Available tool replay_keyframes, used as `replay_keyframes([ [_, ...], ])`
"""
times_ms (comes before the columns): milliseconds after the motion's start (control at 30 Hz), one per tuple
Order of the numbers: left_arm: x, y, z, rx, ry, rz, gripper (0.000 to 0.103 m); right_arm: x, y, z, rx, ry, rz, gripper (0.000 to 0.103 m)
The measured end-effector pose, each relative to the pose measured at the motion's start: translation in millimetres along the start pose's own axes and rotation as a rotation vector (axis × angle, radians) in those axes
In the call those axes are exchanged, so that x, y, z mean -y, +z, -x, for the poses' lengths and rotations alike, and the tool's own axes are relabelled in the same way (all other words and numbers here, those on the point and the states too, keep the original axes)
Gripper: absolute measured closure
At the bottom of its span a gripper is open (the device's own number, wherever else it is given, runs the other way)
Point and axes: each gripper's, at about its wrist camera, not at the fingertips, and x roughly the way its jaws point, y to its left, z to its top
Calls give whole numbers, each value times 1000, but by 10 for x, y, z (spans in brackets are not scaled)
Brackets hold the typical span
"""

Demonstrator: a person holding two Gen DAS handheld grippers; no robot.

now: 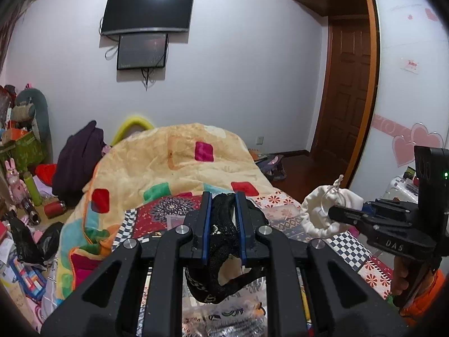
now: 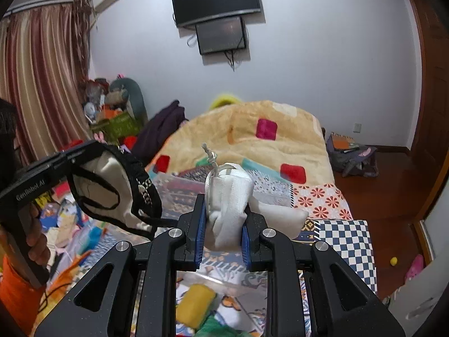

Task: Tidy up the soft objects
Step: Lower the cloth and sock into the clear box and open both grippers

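A heap of clutter [image 1: 25, 196] lines the far left wall, with a dark garment [image 1: 78, 163] slumped beside it. The plush yellow blanket [image 1: 174, 163], dotted with red, green and pink squares, mounds over the bed's patchwork quilt [image 1: 362, 252]. Held above the bed, the left gripper [image 1: 223, 213] has its blue-padded fingers [image 1: 206, 224] pinched on a mask [image 1: 221, 238] of black mesh with a cream lining, limp and looped. To its right, the right gripper [image 2: 223, 219] is clamped on a soft white cloth pouch [image 2: 228, 210], crumpled, its drawstring [image 2: 210, 157] knotted and standing upward. A brown wooden door [image 1: 348, 90] stands at far right.
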Motion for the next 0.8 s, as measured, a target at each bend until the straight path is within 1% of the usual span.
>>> replay_keyframes([
  [233,-2,-166,-526,-119,-12,18,88,85,-144,-420,-130,-9,-2,84],
  [333,4,-266,-704,-171,-19,21,88,109,-183,-523,-170,-8,-3,84],
  [467,-25,-393,-891,-242,-18,35,87,52,-208,-570,-195,-19,26,83],
  [600,-36,-467,-945,-276,-7,34,87,31,-247,-577,-211,-27,40,82],
  [633,-33,-474,-935,-282,-7,36,86,36,-252,-574,-219,-22,37,81],
  [667,-37,-479,-917,-288,-13,42,83,36,-249,-574,-227,-17,34,80],
  [700,-46,-475,-914,-289,-19,49,81,38,-248,-568,-234,-13,31,76],
  [767,-58,-461,-861,-286,-22,55,78,32,-236,-554,-233,-13,29,66],
  [800,-58,-451,-830,-283,-23,57,76,26,-232,-523,-226,-18,33,63],
])
